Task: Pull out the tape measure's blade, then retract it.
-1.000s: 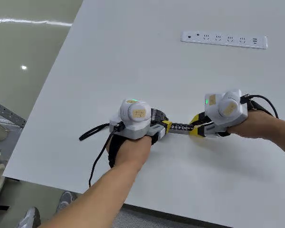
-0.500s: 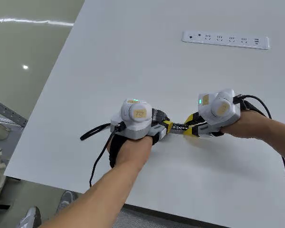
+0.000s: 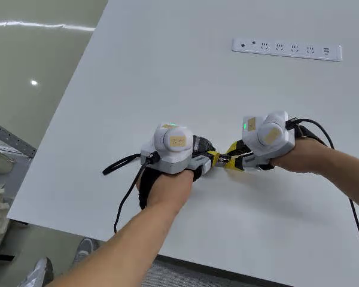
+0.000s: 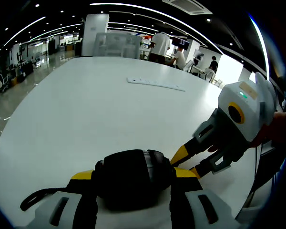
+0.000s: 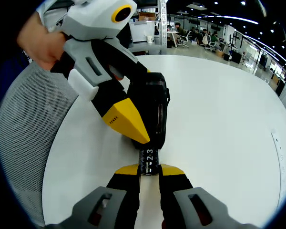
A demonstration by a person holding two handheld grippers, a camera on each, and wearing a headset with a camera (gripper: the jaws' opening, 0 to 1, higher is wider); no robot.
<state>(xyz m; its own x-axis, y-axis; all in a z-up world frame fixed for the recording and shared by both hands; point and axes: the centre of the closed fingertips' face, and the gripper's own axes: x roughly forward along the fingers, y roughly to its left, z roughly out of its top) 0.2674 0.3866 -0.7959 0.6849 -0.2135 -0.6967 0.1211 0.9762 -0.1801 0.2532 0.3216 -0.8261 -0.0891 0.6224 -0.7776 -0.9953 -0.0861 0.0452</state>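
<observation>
A black tape measure (image 3: pixel 201 146) lies low over the white table (image 3: pixel 167 72), its case (image 4: pixel 133 179) clamped between the yellow-tipped jaws of my left gripper (image 3: pixel 197 162). Just a short stretch of blade (image 3: pixel 220 159) is out. My right gripper (image 3: pixel 230 162) is shut on the blade's end (image 5: pixel 148 162), where the numbers 2 and 3 show just ahead of its fingertips. In the right gripper view the case (image 5: pixel 150 109) sits very close, with the left gripper (image 5: pixel 119 117) holding it from the left. The two grippers are nearly touching.
A white power strip (image 3: pixel 286 49) lies at the far right of the table. The tape measure's black strap (image 3: pixel 116 165) trails left of my left hand. The table's left edge drops to the floor (image 3: pixel 30 89). People stand far behind the table.
My right gripper has moved left toward the left gripper, still on the blade's end. The stretch of blade showing between them has become much shorter. The left gripper has stayed put.
</observation>
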